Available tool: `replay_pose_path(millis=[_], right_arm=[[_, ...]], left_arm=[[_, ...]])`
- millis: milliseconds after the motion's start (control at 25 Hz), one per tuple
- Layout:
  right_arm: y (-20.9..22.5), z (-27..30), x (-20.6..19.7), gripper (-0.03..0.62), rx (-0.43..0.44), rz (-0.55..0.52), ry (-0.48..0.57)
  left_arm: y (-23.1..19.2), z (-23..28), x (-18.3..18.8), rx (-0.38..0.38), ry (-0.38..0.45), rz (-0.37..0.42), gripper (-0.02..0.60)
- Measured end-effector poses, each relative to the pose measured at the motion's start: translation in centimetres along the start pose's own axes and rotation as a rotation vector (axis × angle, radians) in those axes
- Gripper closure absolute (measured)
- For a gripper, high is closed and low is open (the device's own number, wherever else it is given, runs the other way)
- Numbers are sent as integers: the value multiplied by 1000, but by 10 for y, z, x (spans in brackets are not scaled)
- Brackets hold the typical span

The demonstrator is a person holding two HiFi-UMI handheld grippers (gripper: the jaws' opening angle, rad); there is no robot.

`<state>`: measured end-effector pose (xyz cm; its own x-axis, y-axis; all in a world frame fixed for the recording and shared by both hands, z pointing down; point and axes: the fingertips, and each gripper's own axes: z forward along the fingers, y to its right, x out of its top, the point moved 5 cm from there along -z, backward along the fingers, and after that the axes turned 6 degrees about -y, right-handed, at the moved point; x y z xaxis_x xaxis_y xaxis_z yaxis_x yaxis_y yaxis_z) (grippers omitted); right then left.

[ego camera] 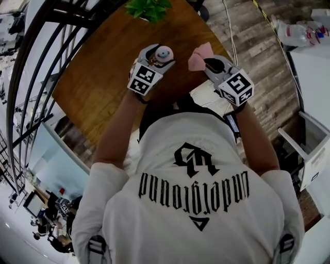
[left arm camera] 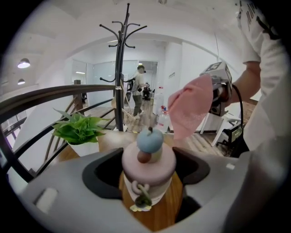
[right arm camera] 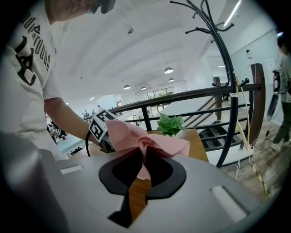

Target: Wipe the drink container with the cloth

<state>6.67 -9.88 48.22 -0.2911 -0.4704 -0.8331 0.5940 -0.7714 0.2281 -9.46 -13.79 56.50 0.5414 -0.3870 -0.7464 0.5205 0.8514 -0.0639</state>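
Note:
The drink container (left arm camera: pixel 149 168) is a small pink-lidded cup with a blue apple-shaped knob and a charm hanging at its front. My left gripper (left arm camera: pixel 150 175) is shut on it, and in the head view the drink container (ego camera: pixel 164 53) is held above the round wooden table (ego camera: pixel 103 77). My right gripper (right arm camera: pixel 144 166) is shut on a pink cloth (right arm camera: pixel 141 136), which bunches up past the jaws. In the head view the pink cloth (ego camera: pixel 200 56) hangs just right of the cup, a small gap between them; the right gripper (ego camera: pixel 212 65) is beside it.
A potted green plant (ego camera: pixel 148 9) stands at the table's far edge. A black curved railing (ego camera: pixel 36 62) runs along the left. A black coat stand (left arm camera: pixel 120 68) rises behind the table. White furniture (ego camera: pixel 312 144) and bottles (ego camera: pixel 301 33) are at the right, over plank flooring.

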Motion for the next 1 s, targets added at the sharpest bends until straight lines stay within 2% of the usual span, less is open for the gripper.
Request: replay_pose_path(millis=[480, 760, 1000], right_arm=[[-8, -3, -5, 568, 15, 5, -5], [-19, -1, -6, 566, 46, -16, -16], [-20, -2, -5, 566, 81, -32, -18]], left_arm=[[5, -6, -12, 17, 27, 15, 192], [10, -9, -22, 26, 9, -29, 192], [13, -27, -35, 79, 33, -77, 192]])
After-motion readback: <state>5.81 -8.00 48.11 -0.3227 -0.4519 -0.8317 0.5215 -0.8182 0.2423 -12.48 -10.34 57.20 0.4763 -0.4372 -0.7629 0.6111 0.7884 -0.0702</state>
